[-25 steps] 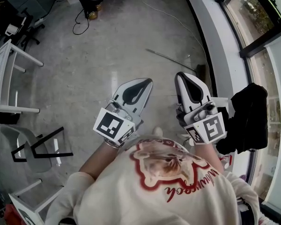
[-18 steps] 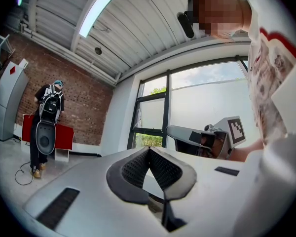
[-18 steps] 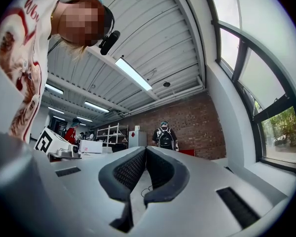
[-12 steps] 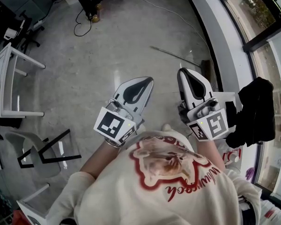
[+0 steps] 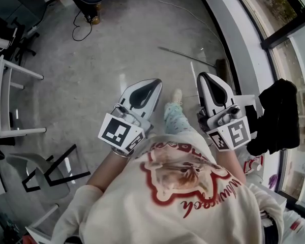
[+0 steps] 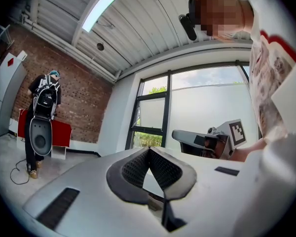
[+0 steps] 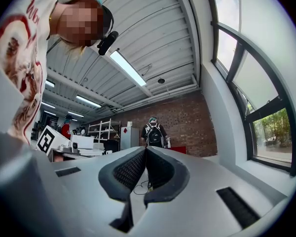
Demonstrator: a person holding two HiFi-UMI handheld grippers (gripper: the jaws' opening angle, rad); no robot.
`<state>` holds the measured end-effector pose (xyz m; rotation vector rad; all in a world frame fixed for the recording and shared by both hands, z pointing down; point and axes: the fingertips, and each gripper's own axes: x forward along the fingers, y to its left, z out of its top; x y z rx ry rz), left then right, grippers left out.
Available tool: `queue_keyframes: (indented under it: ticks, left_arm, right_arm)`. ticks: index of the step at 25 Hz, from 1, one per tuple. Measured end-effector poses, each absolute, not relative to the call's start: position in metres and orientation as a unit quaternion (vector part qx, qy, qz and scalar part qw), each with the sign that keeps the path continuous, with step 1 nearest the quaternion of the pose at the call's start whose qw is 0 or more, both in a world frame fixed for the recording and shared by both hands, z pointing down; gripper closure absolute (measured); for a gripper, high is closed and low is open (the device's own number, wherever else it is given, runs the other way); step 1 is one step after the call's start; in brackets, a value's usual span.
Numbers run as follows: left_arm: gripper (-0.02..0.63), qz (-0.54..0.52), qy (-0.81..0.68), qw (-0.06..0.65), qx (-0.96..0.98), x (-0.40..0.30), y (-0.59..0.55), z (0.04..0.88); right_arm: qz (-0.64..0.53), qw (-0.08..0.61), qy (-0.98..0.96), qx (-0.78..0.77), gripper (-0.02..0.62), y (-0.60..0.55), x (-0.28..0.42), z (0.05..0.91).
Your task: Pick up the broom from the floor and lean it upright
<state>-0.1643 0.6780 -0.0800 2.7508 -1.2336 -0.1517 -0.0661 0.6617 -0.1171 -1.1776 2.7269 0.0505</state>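
1. The shirt [image 5: 193, 182] has red curly writing under a picture. It is upside down to me, and I cannot read the word.
2. The cube [image 5: 121, 132] on my left gripper [image 5: 153, 84] has a black-and-white square mark, with no letters or numbers.
3. The cube [image 5: 230, 134] on my right gripper [image 5: 205, 78] has one too.
4. A red diamond sign [image 6: 10, 62] sits on a tall grey cabinet [image 6: 3, 102]. I see no words on it.

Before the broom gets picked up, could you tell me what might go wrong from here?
Left tongs and right tongs are both shut and empty; unless opened first, they could just knock the thin broom handle. The broom lies close to the wall, so its head end may be awkward to reach.
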Motion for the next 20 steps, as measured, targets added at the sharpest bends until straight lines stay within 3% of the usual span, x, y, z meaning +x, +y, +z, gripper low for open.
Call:
queue_keyframes:
  ticks: [11, 20]
  left_arm:
    - [0.586, -0.038, -0.45, 0.043, 0.891, -0.178, 0.512, -0.073]
    - [0.586, -0.059, -0.452, 0.029, 0.89, -0.142, 0.325, -0.089]
  right_arm:
    - [0.018, 0.095, 0.936, -0.337, 0.571, 0.489, -0.089, -0.106]
    - [0.021, 0.092, 0.939, -0.331, 0.571, 0.307, -0.048, -0.121]
